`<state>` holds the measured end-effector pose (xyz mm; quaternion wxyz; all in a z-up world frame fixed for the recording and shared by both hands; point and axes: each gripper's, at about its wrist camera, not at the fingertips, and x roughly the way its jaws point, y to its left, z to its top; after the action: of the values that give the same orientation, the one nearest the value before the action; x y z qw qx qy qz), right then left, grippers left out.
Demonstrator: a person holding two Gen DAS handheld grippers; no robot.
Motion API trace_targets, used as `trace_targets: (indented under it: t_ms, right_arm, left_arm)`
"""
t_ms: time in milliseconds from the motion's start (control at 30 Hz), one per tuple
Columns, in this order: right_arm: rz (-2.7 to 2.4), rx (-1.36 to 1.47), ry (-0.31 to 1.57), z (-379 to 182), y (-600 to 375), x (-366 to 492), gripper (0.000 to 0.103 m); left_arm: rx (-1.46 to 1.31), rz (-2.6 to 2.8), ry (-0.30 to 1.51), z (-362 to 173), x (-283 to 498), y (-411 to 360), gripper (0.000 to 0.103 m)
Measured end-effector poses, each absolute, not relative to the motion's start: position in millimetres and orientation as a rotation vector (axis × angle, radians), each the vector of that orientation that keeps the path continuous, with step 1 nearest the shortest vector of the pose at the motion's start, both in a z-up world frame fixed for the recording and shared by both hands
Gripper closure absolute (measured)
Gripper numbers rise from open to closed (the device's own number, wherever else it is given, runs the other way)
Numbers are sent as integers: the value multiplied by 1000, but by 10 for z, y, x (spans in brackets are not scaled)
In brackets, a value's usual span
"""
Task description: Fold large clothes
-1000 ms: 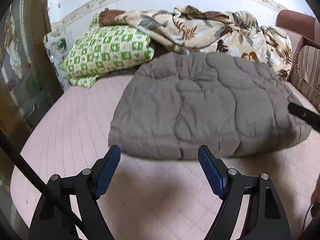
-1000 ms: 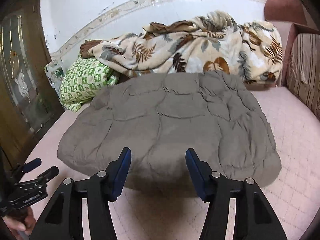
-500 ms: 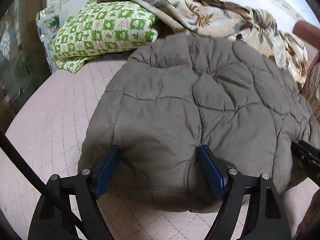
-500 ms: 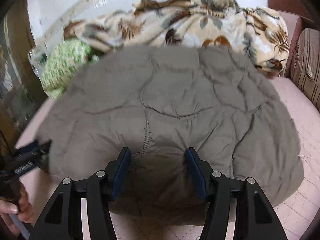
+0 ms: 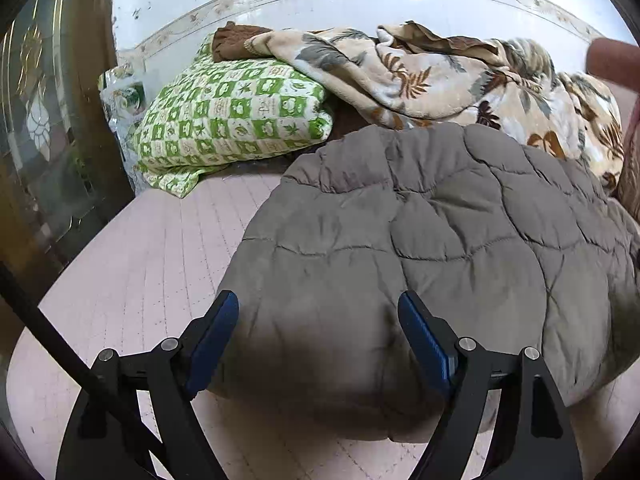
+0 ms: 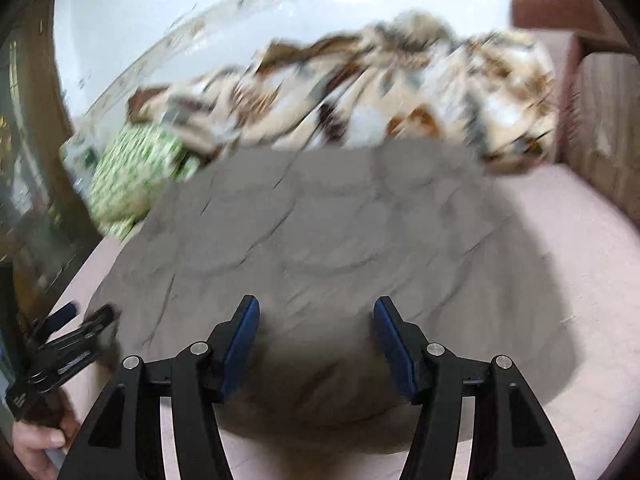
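Grey quilted coat (image 5: 420, 248) lies folded on the bed (image 5: 132, 272); we keep both the left gripper (image 5: 318, 332) and right gripper (image 6: 316, 336) spread apart, gripping nothing, then pinch its near edge evenly.

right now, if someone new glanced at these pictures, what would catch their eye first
The puffy grey quilted garment fills the middle of the pink bed, its near edge lying between the open blue-padded fingers of both grippers. Behind it, against the wall, lie a leaf-patterned blanket and, to its left, a green-and-white checked pillow.
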<state>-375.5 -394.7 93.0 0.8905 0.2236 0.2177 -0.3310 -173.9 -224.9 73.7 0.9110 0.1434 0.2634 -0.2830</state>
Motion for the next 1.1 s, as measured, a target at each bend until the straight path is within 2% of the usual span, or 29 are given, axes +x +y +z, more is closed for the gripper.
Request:
trace_targets:
  t_ms: [167,300,500,1100]
  right_arm:
    - [-831,553,457,881,-4286,-4102,39]
    - [-830,659,506,651,-4481,-4101,39]
    - [-856,590,588,513,-4447,-3921,35]
    - [-848,584,612,460,-4469,-3913,31]
  left_arm:
    - [265,-567,655,586,-1531,-2261,21]
    - [285,-559,645,566,-1541,-2308,21]
    - [322,-547,631,518,-1561,-2359,21]
    - [337,-539,627,490,-1561,-2383,21]
